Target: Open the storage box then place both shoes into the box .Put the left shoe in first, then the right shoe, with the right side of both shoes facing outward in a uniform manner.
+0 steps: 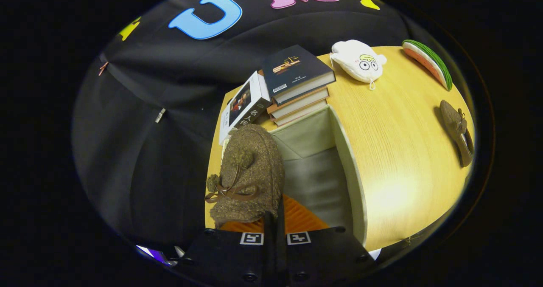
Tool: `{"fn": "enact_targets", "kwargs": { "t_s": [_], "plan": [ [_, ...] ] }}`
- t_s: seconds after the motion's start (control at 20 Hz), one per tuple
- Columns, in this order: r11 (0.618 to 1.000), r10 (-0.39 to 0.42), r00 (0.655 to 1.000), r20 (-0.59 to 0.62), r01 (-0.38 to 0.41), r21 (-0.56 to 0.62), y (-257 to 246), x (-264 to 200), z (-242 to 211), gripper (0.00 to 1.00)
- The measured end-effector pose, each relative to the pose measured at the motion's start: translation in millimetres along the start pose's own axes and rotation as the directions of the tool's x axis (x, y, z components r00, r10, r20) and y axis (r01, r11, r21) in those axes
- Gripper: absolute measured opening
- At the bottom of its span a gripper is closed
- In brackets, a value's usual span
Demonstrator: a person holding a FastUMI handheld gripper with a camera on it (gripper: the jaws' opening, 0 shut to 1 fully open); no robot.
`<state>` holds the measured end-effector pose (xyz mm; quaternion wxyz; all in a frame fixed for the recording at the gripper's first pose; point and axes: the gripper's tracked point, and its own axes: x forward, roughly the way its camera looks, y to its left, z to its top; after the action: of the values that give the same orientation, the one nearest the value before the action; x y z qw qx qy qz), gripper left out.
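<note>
Shoes are split right now: your claw (pixel 275 225) has one fuzzy brown shoe (pixel 248 174) with a ribbon bow, its fingers closed tight together on the shoe's near edge, and the shoe hangs at the left wall of the open storage box (pixel 348 159). The second shoe (pixel 456 130) lies well apart on the wooden table (pixel 394 151), near the watermelon-slice toy (pixel 428 62).

The risk, as I judge it, is the narrow pinch: you hold only a sliver of a soft shoe, so it could twist or slip as you let it down and land facing the wrong way. It also sits partly over the box wall and close to the stack of books (pixel 297 87); catching on the rim would tip it outside. A white plush toy (pixel 358 62) rests beyond the books.
</note>
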<state>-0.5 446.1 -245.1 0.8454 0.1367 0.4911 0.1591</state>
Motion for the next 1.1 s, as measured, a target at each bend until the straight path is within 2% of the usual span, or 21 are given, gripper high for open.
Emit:
{"fn": "enact_targets", "kwargs": {
  "t_s": [0.1,0.2,0.25,0.35,0.4,0.65,0.8,0.9,1.1],
  "plan": [
    [1.000,0.009,1.000,-0.019,-0.009,-0.006,5,8,-5,0.07],
    [1.000,0.025,0.998,-0.059,-0.025,-0.010,10,13,-13,0.13],
    [0.999,0.040,0.995,-0.087,-0.041,-0.009,15,12,-18,0.29],
    [0.995,0.102,0.990,-0.100,-0.104,-0.010,33,19,-21,0.77],
    [0.992,0.123,0.988,-0.093,-0.126,-0.018,35,-3,-12,1.00],
    [0.977,0.194,0.981,-0.010,-0.194,-0.093,31,-53,21,0.98],
    [0.967,0.204,0.975,0.083,-0.188,-0.173,0,-93,50,0.98],
    [0.961,0.183,0.974,0.129,-0.150,-0.231,-34,-115,65,0.98],
    [0.958,0.082,0.977,0.196,-0.023,-0.286,-122,-151,90,0.98]
  ]
}}
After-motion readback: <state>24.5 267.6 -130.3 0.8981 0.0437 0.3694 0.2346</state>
